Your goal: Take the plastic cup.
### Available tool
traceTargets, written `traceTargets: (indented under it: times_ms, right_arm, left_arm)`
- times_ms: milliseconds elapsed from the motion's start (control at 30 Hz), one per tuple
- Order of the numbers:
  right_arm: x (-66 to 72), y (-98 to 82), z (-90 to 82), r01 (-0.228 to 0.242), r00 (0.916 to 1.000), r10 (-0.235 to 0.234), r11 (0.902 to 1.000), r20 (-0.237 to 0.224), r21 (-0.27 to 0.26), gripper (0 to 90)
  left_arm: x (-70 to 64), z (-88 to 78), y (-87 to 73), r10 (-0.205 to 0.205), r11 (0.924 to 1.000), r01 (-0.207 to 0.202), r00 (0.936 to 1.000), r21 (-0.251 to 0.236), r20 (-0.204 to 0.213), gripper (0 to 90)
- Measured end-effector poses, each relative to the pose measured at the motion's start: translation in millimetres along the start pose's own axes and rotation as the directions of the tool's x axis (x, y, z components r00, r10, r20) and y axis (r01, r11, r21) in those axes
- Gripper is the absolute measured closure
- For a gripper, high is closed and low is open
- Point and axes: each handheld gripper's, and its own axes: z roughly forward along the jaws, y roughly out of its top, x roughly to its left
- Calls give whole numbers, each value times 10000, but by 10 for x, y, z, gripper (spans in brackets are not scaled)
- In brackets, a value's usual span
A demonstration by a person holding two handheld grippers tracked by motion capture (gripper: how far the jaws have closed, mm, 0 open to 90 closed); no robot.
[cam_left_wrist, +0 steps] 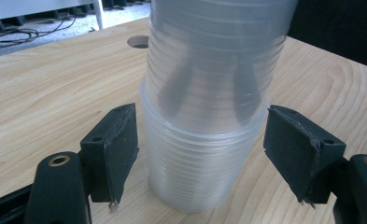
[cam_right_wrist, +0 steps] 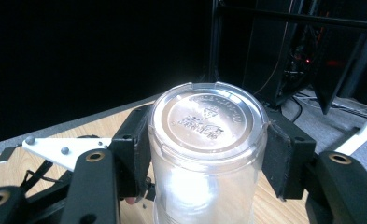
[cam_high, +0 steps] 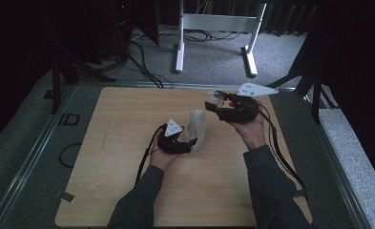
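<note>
Stack of clear plastic cups (cam_high: 196,130): stands upside down near the centre of the wooden table (cam_high: 123,157), rims down, leaning slightly toward 1 o'clock in the high view. It is the largest item in hand.

Single cup (cam_high: 215,99): separated from the stack and held clear above the table at roughly 1 o'clock from it, well apart from the stack top. In the right gripper view this cup (cam_right_wrist: 208,154) lies base toward the camera, its embossed bottom catching the light.

Left gripper (cam_high: 179,143): sits at 9 o'clock of the stack, low at its base. In the left gripper view its two pads (cam_left_wrist: 118,151) stand either side of the lower cups (cam_left_wrist: 204,140), partly open; a narrow gap shows on each side, so the pads flank the stack and do not appear to press it.

Right gripper (cam_high: 222,106): jaws closed onto the single cup's wall, one pad (cam_right_wrist: 284,158) on each side, grip firm as far as can be judged.

Risks noted:
- The stack is unclamped and already leaning. A knock from either gripper or a trailing cable (cam_high: 144,162) would likely tip it.
- The thin wall of the single cup may buckle or slip out if squeezed harder or swung quickly.
- If further cups are pulled while the left jaws stay loose, friction between nested cups may lift several at once.
</note>
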Motion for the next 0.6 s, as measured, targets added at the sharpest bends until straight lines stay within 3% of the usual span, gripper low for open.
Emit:
traceTargets:
  times_ms: [267,600]
  right_arm:
    - [38,17,-111,327,9995,-327,9992,19,216,410]
    - [-27,-71,-311,92,9999,-95,9995,76,299,410]
  left_arm:
    - [8,-52,-16,-62,9999,62,10000,-99,61,268]
    - [53,-172,-29,-126,9996,127,9999,-236,43,268]
